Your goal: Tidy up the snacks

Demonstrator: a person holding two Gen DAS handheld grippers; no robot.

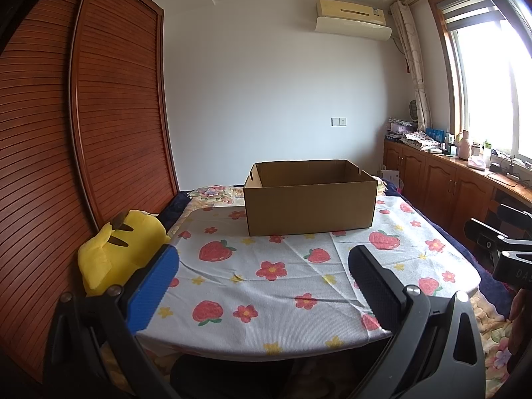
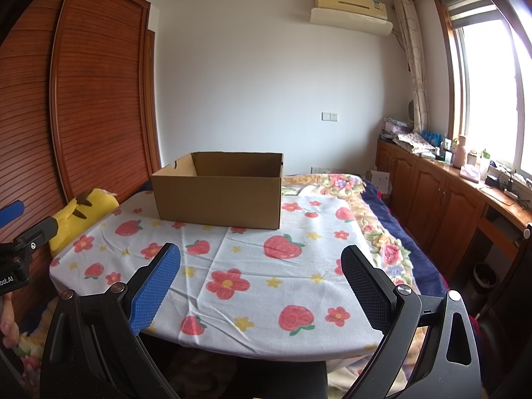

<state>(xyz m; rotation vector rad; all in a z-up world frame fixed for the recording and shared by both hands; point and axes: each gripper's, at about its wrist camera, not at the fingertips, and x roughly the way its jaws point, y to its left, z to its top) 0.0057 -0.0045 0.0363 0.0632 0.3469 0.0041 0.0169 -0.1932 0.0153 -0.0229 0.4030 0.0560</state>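
An open brown cardboard box (image 1: 309, 198) stands at the far side of a small table covered by a strawberry-and-flower cloth (image 1: 266, 276); it also shows in the right wrist view (image 2: 217, 193). Its inside is hidden from here. No snacks are in view. My left gripper (image 1: 262, 266) is open and empty, held over the table's near edge. My right gripper (image 2: 261, 266) is open and empty, also over the near edge, to the right of the left one. Part of the right gripper shows in the left wrist view (image 1: 505, 246), and part of the left gripper shows in the right wrist view (image 2: 20, 249).
A yellow plush toy (image 1: 123, 252) lies left of the table against a brown slatted wardrobe (image 1: 83, 133). The table stands on a bed with a floral blanket (image 2: 382, 232). Wooden cabinets (image 2: 449, 199) with clutter run under the window on the right.
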